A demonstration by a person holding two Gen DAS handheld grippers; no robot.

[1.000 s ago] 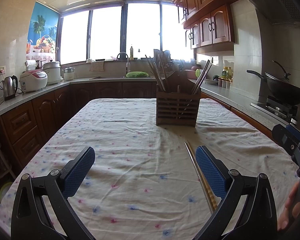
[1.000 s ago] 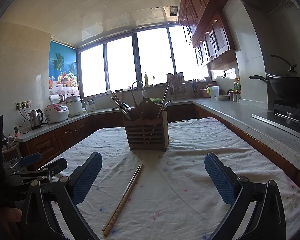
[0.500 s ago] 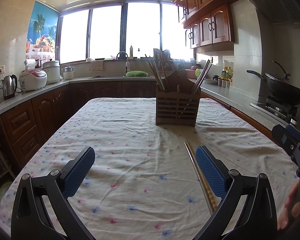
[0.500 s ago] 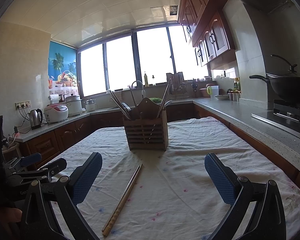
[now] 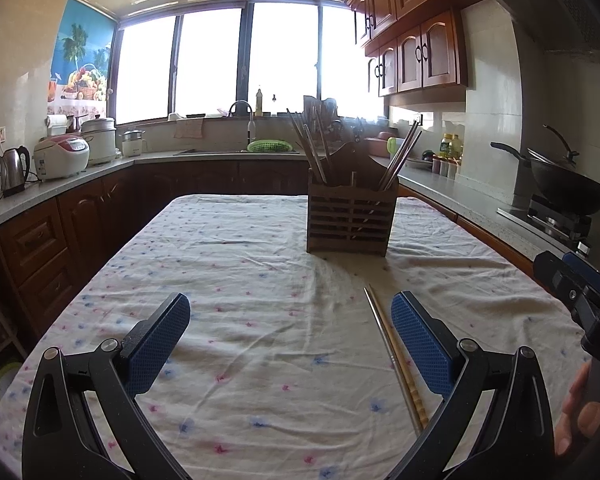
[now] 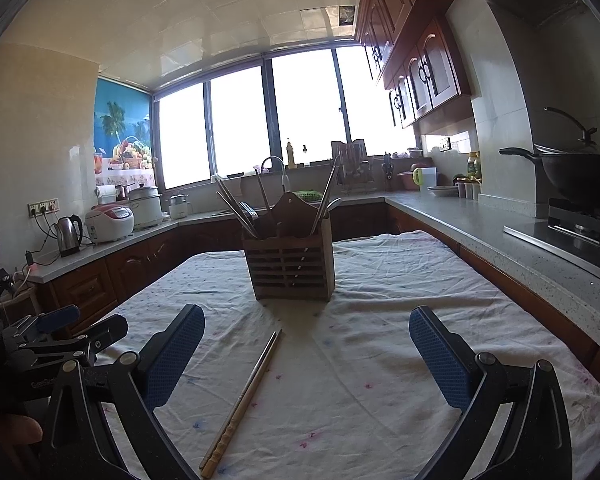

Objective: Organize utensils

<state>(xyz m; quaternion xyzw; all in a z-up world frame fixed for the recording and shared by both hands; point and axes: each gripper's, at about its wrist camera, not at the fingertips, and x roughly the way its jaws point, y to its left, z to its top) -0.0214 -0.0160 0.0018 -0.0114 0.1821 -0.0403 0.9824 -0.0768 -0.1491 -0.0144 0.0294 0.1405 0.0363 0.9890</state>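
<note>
We hold both tongs wide open and empty above the table (image 5: 236,240). A pair of chopsticks (image 6: 247,392) lies on the cloth, just inside the right pad of our left gripper (image 5: 290,340) and toward the left pad of our right gripper (image 6: 306,354). The wooden utensil holder (image 6: 291,258) stands upright well beyond them, mid-table, with bare cloth all around it
</note>
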